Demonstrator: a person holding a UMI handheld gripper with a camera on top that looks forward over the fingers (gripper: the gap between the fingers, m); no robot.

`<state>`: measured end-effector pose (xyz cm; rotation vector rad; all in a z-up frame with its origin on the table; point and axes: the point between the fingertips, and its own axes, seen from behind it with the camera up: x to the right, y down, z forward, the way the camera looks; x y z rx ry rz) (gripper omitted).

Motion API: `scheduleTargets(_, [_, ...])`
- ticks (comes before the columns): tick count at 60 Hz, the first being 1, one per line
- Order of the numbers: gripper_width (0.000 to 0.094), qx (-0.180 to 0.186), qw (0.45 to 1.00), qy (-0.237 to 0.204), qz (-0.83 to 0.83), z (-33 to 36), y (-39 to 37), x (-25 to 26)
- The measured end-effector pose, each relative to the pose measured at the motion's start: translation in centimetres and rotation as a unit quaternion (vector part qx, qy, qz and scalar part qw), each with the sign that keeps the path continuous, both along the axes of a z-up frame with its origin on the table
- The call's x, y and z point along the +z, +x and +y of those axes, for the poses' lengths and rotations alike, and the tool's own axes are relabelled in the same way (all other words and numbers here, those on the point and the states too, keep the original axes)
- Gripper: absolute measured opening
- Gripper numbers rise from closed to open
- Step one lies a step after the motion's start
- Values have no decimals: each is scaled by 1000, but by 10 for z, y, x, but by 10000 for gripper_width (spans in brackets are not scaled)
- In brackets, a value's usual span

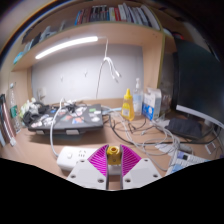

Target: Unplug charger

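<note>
The charger (114, 152) is a small yellow-orange piece that sits between the two fingers of the tool (114, 163), right at their tips, on top of a white power strip (75, 156). The pink pads (99, 159) lie close against it on both sides, but I cannot tell whether they really press on it or only stand beside it.

The wooden bench (125, 132) is wide and crowded. Above it a shelf (100, 14) carries a row of books, and a long lamp (66, 46) shines under the shelf. A dark monitor (190, 80) stands beyond the fingers at one side. On the other side a black tray (68, 122) holds many small mixed things. Near the middle of the bench stand a yellow bottle (128, 103) and, just beside it, a white and blue box (150, 103). Thin cables (150, 135) run across the bench between the bottle and the tool.
</note>
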<state>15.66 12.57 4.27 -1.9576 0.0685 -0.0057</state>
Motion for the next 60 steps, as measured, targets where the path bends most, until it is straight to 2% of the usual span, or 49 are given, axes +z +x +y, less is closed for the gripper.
scheduleTargets(6, [186, -21, 998, 55, -26, -4, 14, 54])
scheduleTargets(9, [185, -19, 997, 73, -24, -10, 16, 78])
scheduleTargets(18, [186, -28, 995, 79, -52, -29, 38, 114])
scheduleTargets(24, [187, -31, 997, 50, -57, -40, 51, 102])
scheduleTargets(37, [188, -26, 995, -84, -51, -49, 80, 16])
scheduleTargets(45, [192, -5, 988, -155, -13, -51, 74, -27])
scheduleTargets(51, [200, 11, 983, -181, 6, -47, 67, -46])
scheduleTargets(60, [244, -2, 982, -190, 8, -34, 71, -52])
